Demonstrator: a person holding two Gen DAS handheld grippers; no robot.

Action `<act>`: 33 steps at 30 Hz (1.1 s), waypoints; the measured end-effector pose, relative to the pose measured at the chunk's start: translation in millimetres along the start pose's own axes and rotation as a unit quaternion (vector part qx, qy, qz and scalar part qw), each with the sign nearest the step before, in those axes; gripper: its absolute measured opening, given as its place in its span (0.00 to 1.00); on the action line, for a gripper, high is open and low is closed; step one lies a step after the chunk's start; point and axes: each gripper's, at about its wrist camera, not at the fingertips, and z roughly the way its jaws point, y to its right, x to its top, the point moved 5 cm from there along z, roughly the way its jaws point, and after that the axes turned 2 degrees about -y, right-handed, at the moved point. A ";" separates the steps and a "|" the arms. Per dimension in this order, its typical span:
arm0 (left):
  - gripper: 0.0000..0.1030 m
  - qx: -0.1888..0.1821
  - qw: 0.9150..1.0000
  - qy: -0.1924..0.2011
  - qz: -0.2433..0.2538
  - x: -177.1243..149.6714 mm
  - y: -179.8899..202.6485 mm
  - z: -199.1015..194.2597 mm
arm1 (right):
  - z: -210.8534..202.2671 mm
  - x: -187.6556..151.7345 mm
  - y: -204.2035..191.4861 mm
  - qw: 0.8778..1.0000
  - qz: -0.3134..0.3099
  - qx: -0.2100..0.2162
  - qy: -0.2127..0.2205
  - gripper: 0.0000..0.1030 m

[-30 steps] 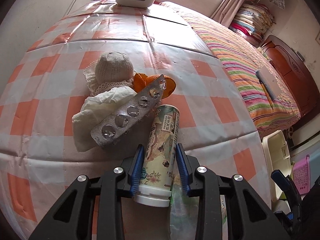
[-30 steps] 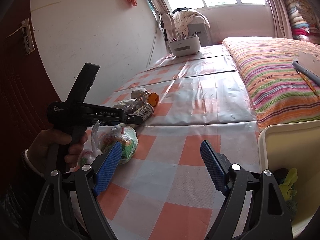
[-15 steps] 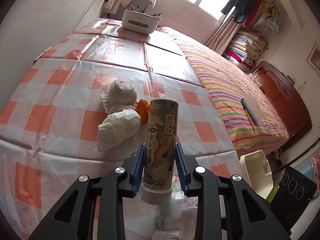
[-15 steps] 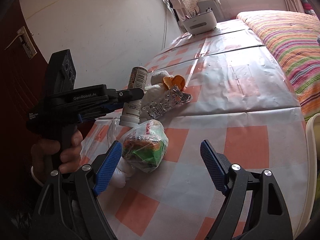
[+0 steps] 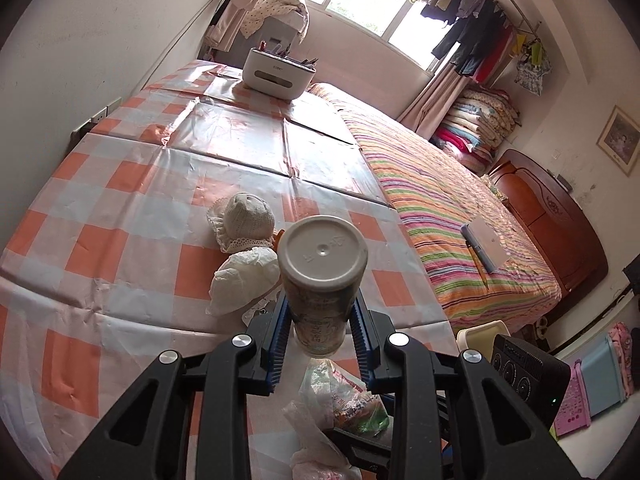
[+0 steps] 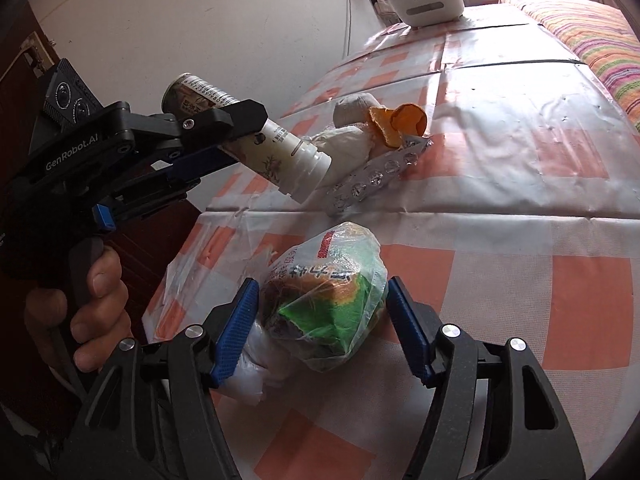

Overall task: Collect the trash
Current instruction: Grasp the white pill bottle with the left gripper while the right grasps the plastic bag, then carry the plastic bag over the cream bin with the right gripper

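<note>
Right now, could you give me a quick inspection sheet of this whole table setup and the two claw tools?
Surface: checked plastic tablecloth, orange and white, creased.
Job's things: bottle lifted off the table; bagged trash lying on the cloth; blister pack, orange peel, crumpled tissue.
Clutter: knitted cap; white organiser box at the far end.
Grippers: left gripper shut on the bottle; right gripper open, fingers either side of the bagged trash.
Cables: one thin wire on the wall.
Surroundings: striped bed, window, hanging clothes.

Home bedroom: striped bed (image 5: 452,208), folded quilts stack (image 5: 476,124), hanging clothes (image 5: 460,12), checkered table (image 5: 132,200).
</note>
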 end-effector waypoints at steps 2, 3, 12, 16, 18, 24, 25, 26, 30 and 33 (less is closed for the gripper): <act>0.27 -0.004 1.000 0.000 -0.002 0.3 -0.5 -0.1 | -1.1 -0.2 -1.6 1.000 -0.007 -0.007 0.004 0.51; 0.27 -0.004 1.000 0.001 -0.002 0.2 -0.6 -0.3 | -1.3 -1.2 -2.7 1.000 -0.011 -0.010 0.005 0.50; 0.27 -0.009 1.000 0.003 0.002 -2.1 4.1 -0.1 | -22.4 -0.7 3.8 0.999 -0.007 -0.012 0.039 0.47; 0.27 -0.008 1.000 0.001 0.006 -3.3 7.8 1.6 | -38.1 -1.1 14.9 0.998 0.009 -0.013 0.059 0.47; 0.27 -0.009 1.000 -0.001 0.011 -3.1 11.1 2.8 | -45.3 -2.4 21.2 0.997 0.018 -0.019 0.068 0.47; 0.27 -0.012 1.000 0.000 0.020 -6.6 23.5 3.9 | -65.3 -0.5 36.6 0.995 0.030 -0.035 0.093 0.47; 0.27 -0.013 1.000 0.000 0.022 -6.6 25.0 4.3 | -69.1 0.4 38.6 0.994 0.031 -0.039 0.098 0.47; 0.27 -0.015 1.000 -0.001 0.025 -6.6 27.9 5.4 | -71.7 1.8 40.6 0.993 0.032 -0.041 0.103 0.47; 0.27 -0.021 0.999 -0.006 0.033 -8.8 39.2 9.8 | -85.1 2.2 50.9 0.991 0.039 -0.047 0.117 0.47; 0.27 -0.025 0.999 -0.011 0.043 -11.6 49.7 14.9 | -93.6 2.0 59.3 0.990 0.046 -0.054 0.126 0.47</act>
